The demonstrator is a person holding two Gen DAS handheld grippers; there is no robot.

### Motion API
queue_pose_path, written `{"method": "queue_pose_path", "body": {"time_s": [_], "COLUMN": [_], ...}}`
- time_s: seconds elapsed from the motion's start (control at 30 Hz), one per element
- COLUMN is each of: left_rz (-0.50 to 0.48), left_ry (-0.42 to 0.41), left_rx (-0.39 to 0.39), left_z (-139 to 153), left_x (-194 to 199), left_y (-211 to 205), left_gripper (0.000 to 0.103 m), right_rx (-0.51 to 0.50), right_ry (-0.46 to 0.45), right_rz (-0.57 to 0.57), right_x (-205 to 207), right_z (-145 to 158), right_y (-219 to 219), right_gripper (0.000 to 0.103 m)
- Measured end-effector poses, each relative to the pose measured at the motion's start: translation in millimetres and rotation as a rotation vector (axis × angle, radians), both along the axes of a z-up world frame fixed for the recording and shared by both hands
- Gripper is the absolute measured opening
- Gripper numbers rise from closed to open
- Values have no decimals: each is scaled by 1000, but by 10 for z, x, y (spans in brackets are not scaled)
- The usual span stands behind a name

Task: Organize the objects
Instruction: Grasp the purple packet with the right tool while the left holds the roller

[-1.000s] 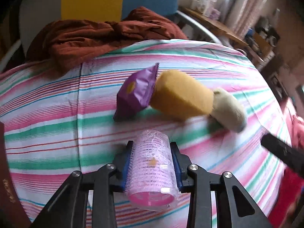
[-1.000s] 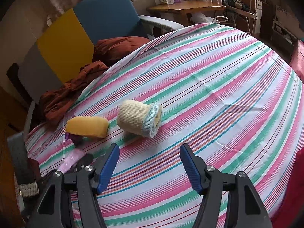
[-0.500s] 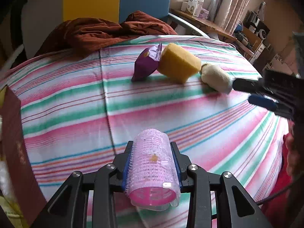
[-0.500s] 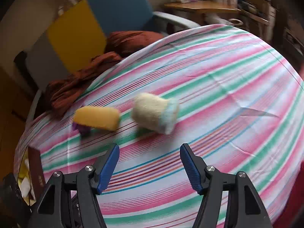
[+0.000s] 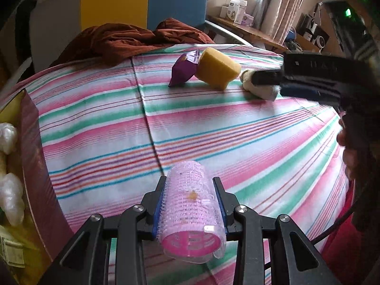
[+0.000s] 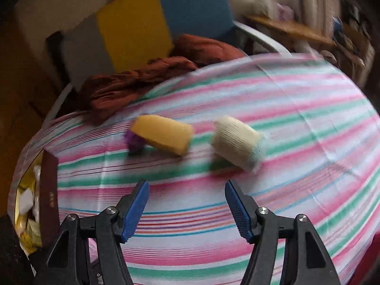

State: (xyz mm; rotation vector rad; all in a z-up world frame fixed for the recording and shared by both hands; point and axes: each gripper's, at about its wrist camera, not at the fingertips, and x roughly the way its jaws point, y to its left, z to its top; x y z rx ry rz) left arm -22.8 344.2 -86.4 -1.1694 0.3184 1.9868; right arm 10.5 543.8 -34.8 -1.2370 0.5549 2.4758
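A: What has changed?

B: The left gripper (image 5: 190, 199), jaws clamped on the pink hair roller (image 5: 191, 210), has pulled back from the pile toward the box (image 5: 30, 137) at the left edge. Probably a drop-off.

A: And the right gripper (image 6: 187, 204)?

B: Jaws wide open, nearing the rolled sock (image 6: 237, 140) beside the yellow sponge (image 6: 163, 134) and purple packet (image 5: 184, 71).

A: The surface?

B: A striped cloth (image 5: 213, 130) over the worktop; a brown blanket (image 5: 133, 40) and colourful chair (image 6: 166, 16) behind.
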Motion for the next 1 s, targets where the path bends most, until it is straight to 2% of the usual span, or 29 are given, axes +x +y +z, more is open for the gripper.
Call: {"method": "queue_pose_path", "body": {"time_s": [0.13, 0.2, 0.27, 0.33, 0.5, 0.6, 0.63, 0.67, 0.77, 1.0], "left_rz": [-27, -35, -38, -45, -60, -67, -69, -71, -71, -70], "left_ry": [17, 20, 25, 26, 31, 31, 31, 33, 32, 42], "left_rx": [4, 10, 16, 19, 29, 35, 36, 37, 42, 47], "left_z": [0, 3, -1, -11, -24, -30, -32, -35, -35, -39], "left_x": [2, 5, 13, 13, 11, 9, 9, 11, 4, 3], "left_y": [-76, -91, -94, -82, -75, -70, -67, -63, -67, -72], "left_gripper": [37, 37, 37, 37, 36, 36, 36, 36, 36, 36], "right_rx": [117, 190, 264, 319, 375, 358, 353, 316, 268, 187], "right_ry": [-24, -71, -121, -159, -261, -308, -315, -328, -297, -224], "right_rz": [164, 278, 362, 414, 535, 562, 566, 579, 582, 561], "right_x": [-247, -477, -690, -855, -1347, -1573, -1608, -1629, -1536, -1080], "right_z": [97, 119, 112, 96, -41, -183, -220, -278, -302, -242], "right_y": [-266, -384, -475, -526, -532, -499, -495, -491, -512, -601], "right_gripper": [67, 68, 73, 74, 79, 78, 74, 60, 43, 43]}}
